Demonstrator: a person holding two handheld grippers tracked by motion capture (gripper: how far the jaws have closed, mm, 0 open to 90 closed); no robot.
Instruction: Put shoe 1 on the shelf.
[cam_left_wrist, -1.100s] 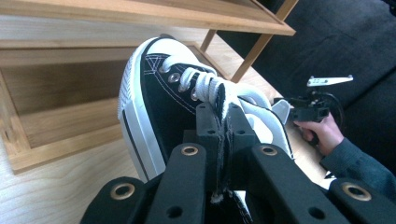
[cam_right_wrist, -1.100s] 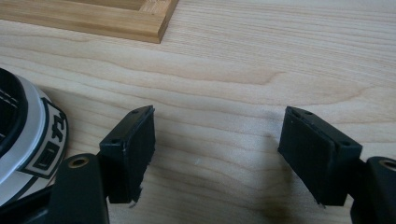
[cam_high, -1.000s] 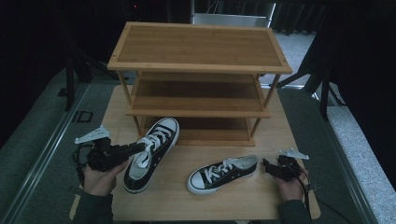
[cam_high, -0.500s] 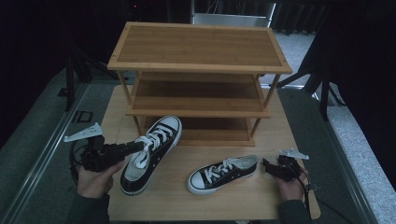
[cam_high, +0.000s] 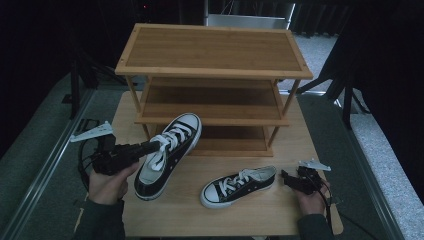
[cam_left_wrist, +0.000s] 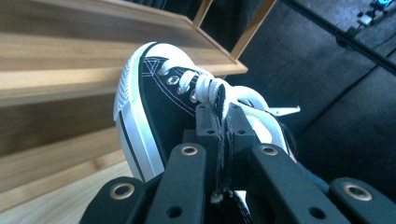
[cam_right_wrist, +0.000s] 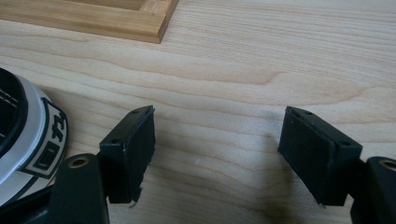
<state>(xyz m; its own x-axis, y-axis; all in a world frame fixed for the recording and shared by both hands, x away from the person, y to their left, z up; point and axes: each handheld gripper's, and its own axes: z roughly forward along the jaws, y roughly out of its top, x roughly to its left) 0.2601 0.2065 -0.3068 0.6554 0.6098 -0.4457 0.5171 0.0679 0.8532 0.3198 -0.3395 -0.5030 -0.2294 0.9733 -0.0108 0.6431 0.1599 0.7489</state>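
Sneaker (cam_high: 167, 152), black canvas with white laces and a white toe cap, is held at the left of the wooden table (cam_high: 260, 210), just in front of the three-tier shelf rack (cam_high: 212, 75); its long axis runs from near-left to far-right, toe pointing far toward the rack's lower tiers, heel toward the near edge; the toe end is tilted up. Left gripper (cam_high: 150, 148) has its jaws together, clamped on the shoe's side wall beside the laces; in the left gripper view the same sneaker (cam_left_wrist: 154, 93) rises beyond the closed jaws with the rack's shelf boards behind it.

A second sneaker (cam_high: 239, 185) lies flat on the table at the near right, toe pointing near-left, heel toward the right gripper (cam_high: 289, 179); that gripper rests on the table just beside the heel with its jaws apart and nothing between them; the right gripper view shows bare wood between the pads and the heel (cam_right_wrist: 28, 140) at the left.

Compared with a second ago, the held sneaker sits higher, its toe now overlapping the rack's middle shelf; the second sneaker and right gripper are unchanged.
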